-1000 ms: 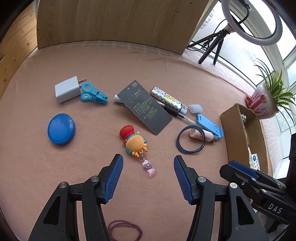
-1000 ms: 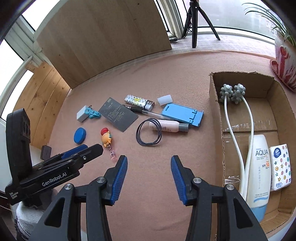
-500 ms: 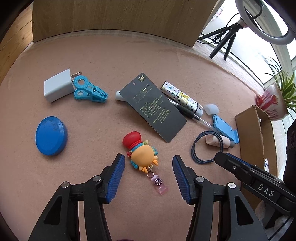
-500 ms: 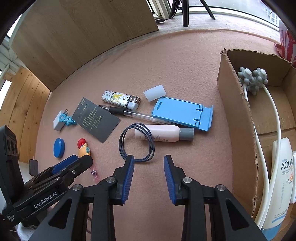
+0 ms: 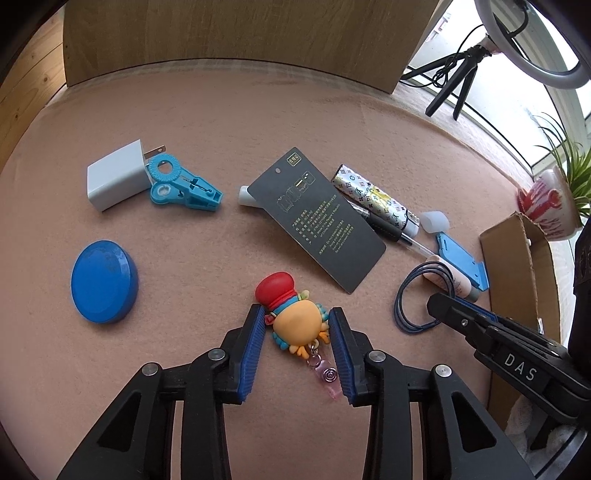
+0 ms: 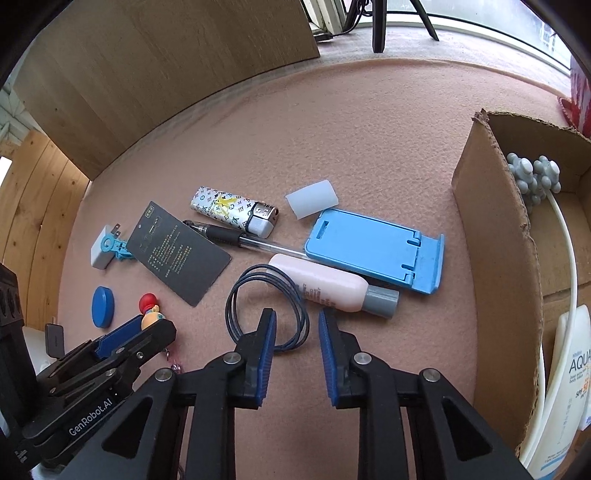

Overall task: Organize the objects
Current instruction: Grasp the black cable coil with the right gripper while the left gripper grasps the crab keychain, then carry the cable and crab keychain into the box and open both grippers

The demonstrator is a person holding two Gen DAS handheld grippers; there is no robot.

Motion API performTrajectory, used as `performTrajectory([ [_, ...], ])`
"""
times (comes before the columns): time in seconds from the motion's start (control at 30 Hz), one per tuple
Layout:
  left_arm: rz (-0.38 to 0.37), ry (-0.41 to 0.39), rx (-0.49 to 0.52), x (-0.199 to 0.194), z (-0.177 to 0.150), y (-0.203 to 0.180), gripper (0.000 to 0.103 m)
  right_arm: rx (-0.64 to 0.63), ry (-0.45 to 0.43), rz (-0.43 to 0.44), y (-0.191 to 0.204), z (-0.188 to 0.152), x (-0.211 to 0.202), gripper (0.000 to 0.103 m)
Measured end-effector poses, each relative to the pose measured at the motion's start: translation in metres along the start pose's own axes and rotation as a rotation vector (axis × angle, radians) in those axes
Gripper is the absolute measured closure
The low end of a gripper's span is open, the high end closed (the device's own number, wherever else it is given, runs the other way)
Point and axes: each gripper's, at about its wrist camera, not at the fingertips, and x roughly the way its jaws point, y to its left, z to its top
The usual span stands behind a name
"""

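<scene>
Pink felt covers the bench [image 5: 280,110], with 1 wooden board [image 5: 229,33] standing at its far edge and 1 ring light on a tripod [image 5: 461,70] by the window. At the right sits 1 cardboard box [image 6: 491,236] holding 1 white massager with 2 grey heads [image 6: 535,181] and 1 sunscreen bottle [image 6: 565,387], whose lower end is cut off by the frame edge.

Loose on the felt lie 1 blue phone stand [image 6: 373,251], 1 dark card [image 6: 181,251], 1 pink bottle [image 6: 325,288] with a grey cap, 1 pen [image 6: 236,238] partly under the card, 1 patterned lighter [image 6: 232,212], 1 white charger [image 5: 114,181], 1 blue clip [image 5: 181,188] touching the charger, 1 blue round lid [image 5: 103,282], 1 dark hair tie [image 6: 266,306] looped over the bottle's end, 1 translucent cap [image 6: 312,199] and 1 crab badge reel [image 5: 299,321].

The left gripper [image 5: 297,314] has its jaws narrowed around the crab badge reel, a pad at each side of the orange body; whether they press it is hard to tell. The right gripper [image 6: 295,317] has its jaws narrowly parted, gripping nothing, low over the near right arc of the hair tie, the left pad inside the loop.

A white object [image 5: 245,194] peeks from under the card's left edge, too hidden to name.
</scene>
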Motion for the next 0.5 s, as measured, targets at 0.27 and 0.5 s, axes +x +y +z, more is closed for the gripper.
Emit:
performTrajectory([
  [0.27, -0.023, -0.017, -0.018, -0.005, -0.007, 0.005, 0.066, -0.014, -0.007, -0.002, -0.005, -0.005, -0.001, 0.100],
  [0.5, -0.050, -0.023, -0.052, -0.016, -0.027, 0.013, 0.067, 0.027, -0.039, 0.026, -0.016, -0.024, -0.016, 0.100],
])
